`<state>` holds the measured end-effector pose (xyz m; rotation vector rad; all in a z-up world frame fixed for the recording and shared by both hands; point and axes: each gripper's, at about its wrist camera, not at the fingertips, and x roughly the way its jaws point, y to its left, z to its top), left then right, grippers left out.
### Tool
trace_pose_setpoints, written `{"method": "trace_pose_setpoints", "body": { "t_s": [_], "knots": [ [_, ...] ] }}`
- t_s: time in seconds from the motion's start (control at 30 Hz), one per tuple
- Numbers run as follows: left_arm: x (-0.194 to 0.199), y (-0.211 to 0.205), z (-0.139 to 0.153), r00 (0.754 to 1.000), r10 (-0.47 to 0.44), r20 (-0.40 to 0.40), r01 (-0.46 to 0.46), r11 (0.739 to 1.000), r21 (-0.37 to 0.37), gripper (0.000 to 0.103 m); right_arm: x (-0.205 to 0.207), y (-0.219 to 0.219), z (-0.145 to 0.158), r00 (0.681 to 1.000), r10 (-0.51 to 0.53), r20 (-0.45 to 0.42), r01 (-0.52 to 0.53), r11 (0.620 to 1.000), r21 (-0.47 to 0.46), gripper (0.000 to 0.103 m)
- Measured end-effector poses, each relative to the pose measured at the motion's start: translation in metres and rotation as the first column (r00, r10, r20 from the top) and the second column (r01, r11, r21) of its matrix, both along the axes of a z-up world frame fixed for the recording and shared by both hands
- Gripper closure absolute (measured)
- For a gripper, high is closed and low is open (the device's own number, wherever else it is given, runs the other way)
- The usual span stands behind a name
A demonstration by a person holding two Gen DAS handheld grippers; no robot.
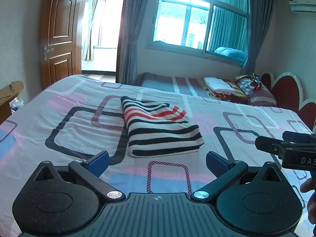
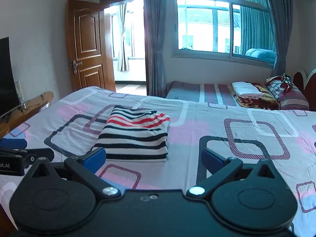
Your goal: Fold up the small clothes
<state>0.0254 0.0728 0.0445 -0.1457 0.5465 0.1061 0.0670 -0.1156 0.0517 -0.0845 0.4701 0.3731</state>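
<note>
Striped knit garment (image 1: 160, 126), already folded, lies flat on the bedsheet (image 1: 59, 130) just ahead of both sets of fingertips. Left gripper (image 1: 157, 163) and right gripper (image 2: 153, 159) spread wide, empty. Judged soft, light, limp; grasp the near folded edge.

You see a big bed (image 1: 59, 102) with a pink and white sheet. A folded striped shirt (image 1: 160, 130) lies flat on it.

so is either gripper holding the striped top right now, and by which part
Nothing is held: left gripper and right gripper are open, short of the folded striped top.
</note>
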Motion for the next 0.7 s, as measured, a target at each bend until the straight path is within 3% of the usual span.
{"method": "trace_pose_setpoints", "body": {
  "t_s": [0.7],
  "knots": [
    [0.0005, 0.0074, 0.0, 1.0, 0.011, 0.009, -0.011, 1.0, 0.013, 0.0, 0.0006, 0.0051, -0.0009, 1.0, 0.014, 0.004, -0.014, 1.0, 0.006, 0.001]
  ]
}}
